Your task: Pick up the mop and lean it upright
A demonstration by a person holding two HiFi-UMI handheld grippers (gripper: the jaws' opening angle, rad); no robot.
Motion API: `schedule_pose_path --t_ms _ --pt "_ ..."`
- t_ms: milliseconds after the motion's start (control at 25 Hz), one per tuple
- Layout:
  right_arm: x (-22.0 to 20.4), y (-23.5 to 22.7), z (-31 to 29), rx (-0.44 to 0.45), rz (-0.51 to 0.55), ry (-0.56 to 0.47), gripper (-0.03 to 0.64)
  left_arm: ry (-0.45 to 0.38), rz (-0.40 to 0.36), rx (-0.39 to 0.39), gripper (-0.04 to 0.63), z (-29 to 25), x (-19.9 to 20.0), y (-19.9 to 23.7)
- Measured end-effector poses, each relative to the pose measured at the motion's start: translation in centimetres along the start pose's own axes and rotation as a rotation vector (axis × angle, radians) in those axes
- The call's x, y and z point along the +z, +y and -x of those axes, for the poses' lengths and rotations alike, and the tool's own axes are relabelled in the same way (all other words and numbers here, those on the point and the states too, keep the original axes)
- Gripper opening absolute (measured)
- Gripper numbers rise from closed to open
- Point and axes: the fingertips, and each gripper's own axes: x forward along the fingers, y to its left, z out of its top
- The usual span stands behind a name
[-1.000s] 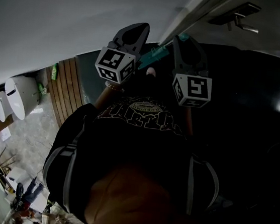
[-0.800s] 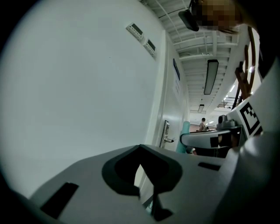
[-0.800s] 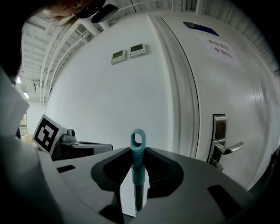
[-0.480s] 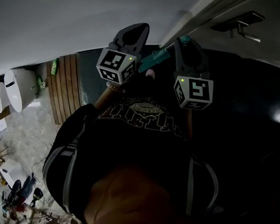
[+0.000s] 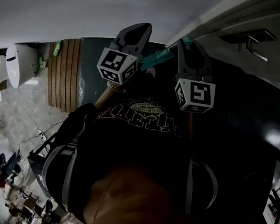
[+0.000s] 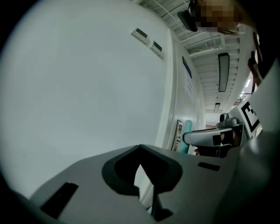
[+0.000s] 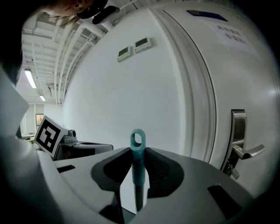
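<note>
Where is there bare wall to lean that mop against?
The bare white wall left of the door frame, under two small wall panels, is free. It is crowded by the door handle on the right, and the floor at the head view's lower left is cluttered.

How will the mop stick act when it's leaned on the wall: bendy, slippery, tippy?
Probably stiff: the mop stick stands straight between the right gripper's jaws. Its teal end looks smooth and the wall is plain, so it may slide sideways. Being thin, it likely tips easily.
</note>
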Motion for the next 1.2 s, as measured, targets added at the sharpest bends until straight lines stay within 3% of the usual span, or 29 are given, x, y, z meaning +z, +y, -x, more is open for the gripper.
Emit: schedule_pose_path --t_ms 400,880,1200 --pt "0.8 2.8 -0.9 0.037 0.022 0.006 0.107 -0.024 0.023 0.087 0.038 3.9 0.3 3.4" --pt "1.9 9.9 -2.6 -0.100 -0.007 0.008 0.107 -0.038 0.030 0.043 0.038 11.8 2.1 12.0" --pt "3.3 17.3 -6.0 -0.103 -0.015 -0.027 0.107 -0.046 0.023 0.028 0.038 16.8 3.0 17.8"
